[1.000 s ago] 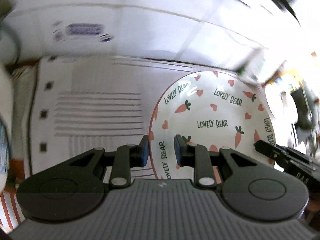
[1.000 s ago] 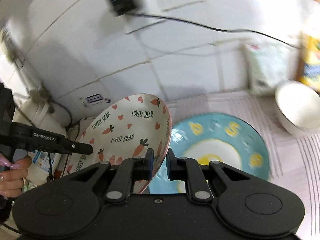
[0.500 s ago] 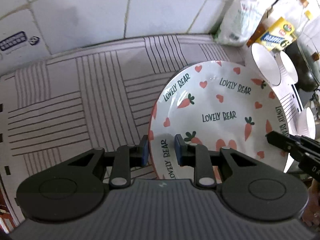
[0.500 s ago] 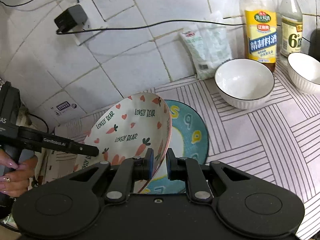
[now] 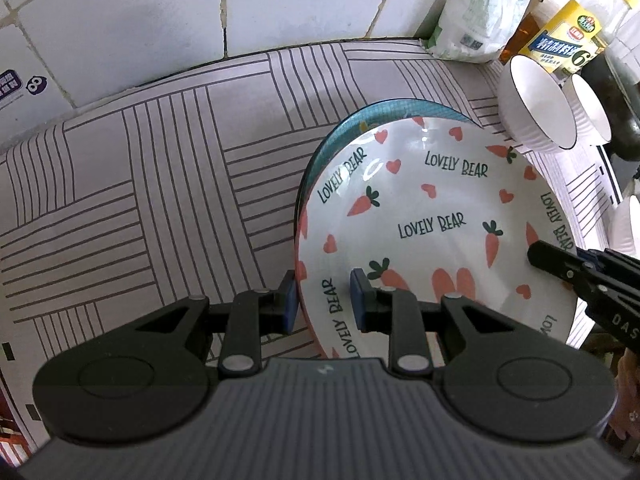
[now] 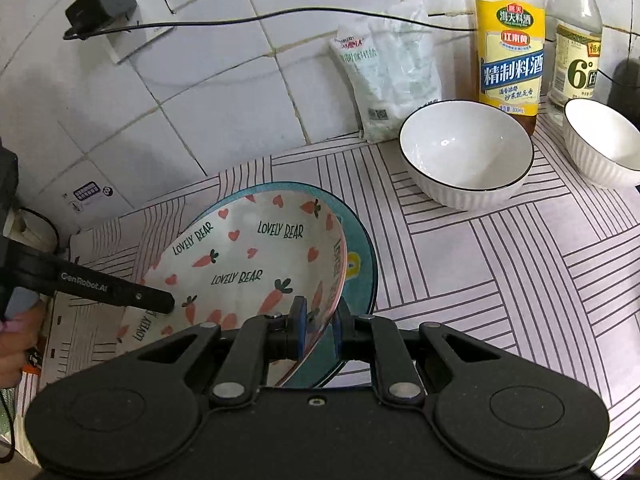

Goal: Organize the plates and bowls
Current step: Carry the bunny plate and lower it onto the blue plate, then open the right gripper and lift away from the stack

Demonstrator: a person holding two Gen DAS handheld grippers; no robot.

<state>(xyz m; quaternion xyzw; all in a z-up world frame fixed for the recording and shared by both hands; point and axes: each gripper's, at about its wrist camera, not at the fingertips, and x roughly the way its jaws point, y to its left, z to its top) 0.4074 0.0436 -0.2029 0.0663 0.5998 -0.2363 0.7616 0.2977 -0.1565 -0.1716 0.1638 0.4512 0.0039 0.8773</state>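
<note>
A white plate with carrots, hearts and "LOVELY BEAR" lettering (image 5: 432, 208) (image 6: 248, 256) hangs tilted just over a blue plate (image 5: 340, 132) (image 6: 360, 264) that lies on the striped mat. My left gripper (image 5: 323, 300) is shut on the carrot plate's near-left rim, one pad outside and one inside. My right gripper (image 6: 320, 328) is shut on the opposite rim. Each gripper's black finger shows in the other's view, the right one at the plate's right edge (image 5: 560, 264), the left one at its left edge (image 6: 160, 302). Most of the blue plate is hidden underneath.
Two white ribbed bowls (image 6: 464, 160) (image 6: 600, 148) stand to the right of the plates. Behind them are two bottles (image 6: 510, 52) (image 6: 576, 48) and a white bag (image 6: 388, 80) against the tiled wall. A charger (image 6: 100, 4) hangs in a wall socket.
Both grippers have carried the carrot plate rightwards and down. It now lies flatter and covers most of the blue plate, whose rim only now shows in the left wrist view.
</note>
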